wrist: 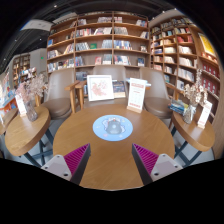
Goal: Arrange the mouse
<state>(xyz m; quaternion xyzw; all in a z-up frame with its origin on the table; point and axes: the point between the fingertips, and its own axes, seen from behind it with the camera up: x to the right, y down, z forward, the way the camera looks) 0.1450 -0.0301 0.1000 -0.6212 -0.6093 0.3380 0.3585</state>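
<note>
So the round wooden table (110,150) is sitting dead centre here, and everything else is kinda orbiting it. Off to the table's left a smaller round table (22,135) is carrying a vase of flowers (33,98) and a white sign card (21,105); any writing on it is too small to read. Behind the big table two display boards (100,88) are standing up, same deal, no legible text. Bookshelves (100,45) are lining the wall behind those, spines unreadable.

The mouse (113,126) is resting on a round bluish mat (112,127) in the middle of the table, well ahead of the fingers. The gripper (110,160) is hanging released, pink pads (75,158) spread wide with nothing between them, just bare wood. Loads of open tabletop all around the mat out to the rim. To the table's right, another small table (195,130) is holding a card too.
</note>
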